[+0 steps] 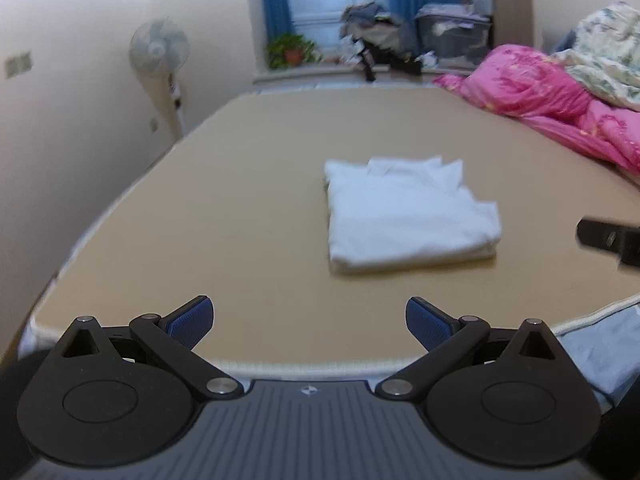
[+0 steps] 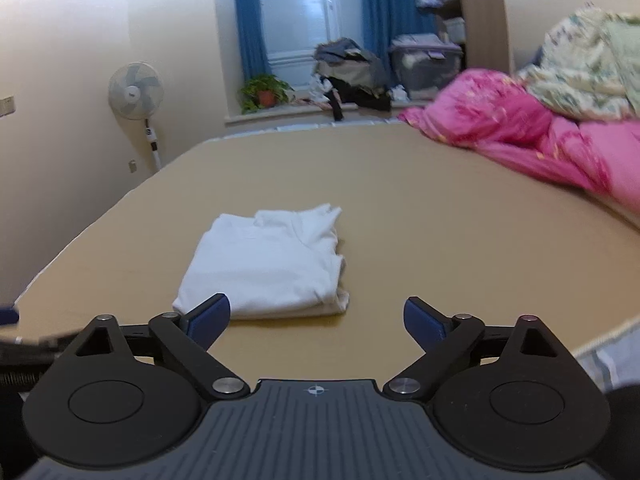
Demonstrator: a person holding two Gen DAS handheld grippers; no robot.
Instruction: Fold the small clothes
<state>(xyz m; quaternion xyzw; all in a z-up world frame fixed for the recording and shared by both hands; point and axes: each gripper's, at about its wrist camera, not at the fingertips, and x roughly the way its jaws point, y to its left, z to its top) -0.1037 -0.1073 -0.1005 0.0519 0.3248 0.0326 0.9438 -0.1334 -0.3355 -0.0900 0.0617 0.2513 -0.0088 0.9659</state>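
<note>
White tee [image 1: 408,216] folded, right tool [image 1: 608,240] only in left view

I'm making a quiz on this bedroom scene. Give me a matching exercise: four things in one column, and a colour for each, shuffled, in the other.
Things:
1. folded shirt
2. quilt
3. curtains
4. potted plant

Colours:
A. green
B. white
C. blue
D. pink

Pairs: 1-B, 2-D, 3-C, 4-A
</note>
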